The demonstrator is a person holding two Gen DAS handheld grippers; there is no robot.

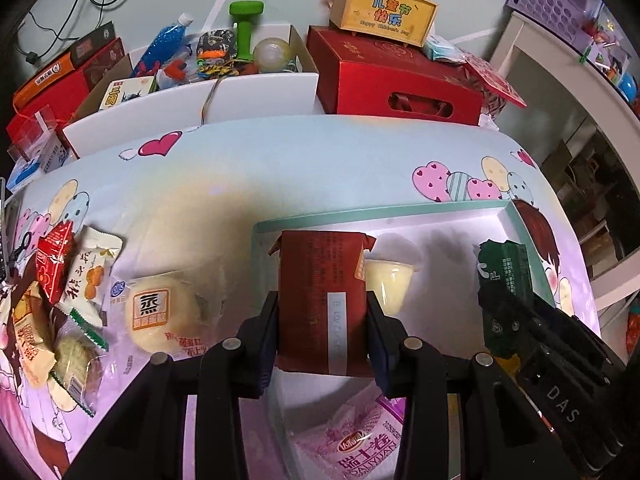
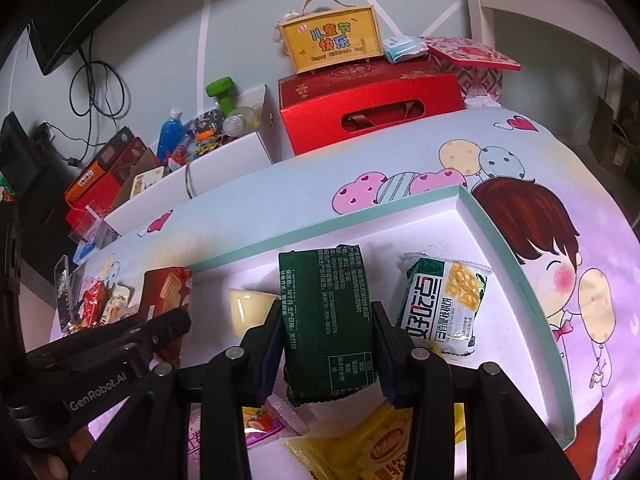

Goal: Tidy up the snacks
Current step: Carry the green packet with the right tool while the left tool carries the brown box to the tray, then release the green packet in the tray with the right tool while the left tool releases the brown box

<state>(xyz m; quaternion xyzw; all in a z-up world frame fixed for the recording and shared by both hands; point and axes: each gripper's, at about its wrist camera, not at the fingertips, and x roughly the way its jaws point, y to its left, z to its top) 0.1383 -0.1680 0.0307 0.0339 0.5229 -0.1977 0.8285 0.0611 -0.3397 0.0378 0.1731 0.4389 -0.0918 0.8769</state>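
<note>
Both tongs loaded over the shallow white cardboard tray with the mint-green rim (image 2: 516, 264)

Left gripper (image 1: 322, 316) is clamped on a dark red foil snack packet (image 1: 322, 300), right gripper (image 2: 329, 344) on a dark green foil snack packet (image 2: 326, 320); both packets hang above the tray, next to a small yellow pudding cup (image 2: 246, 312).

Glossy foil packet (image 2: 328, 320) — cardboard tray (image 2: 516, 280)

Dim indoor light, soft shadows, fisheye-warped edges.
</note>
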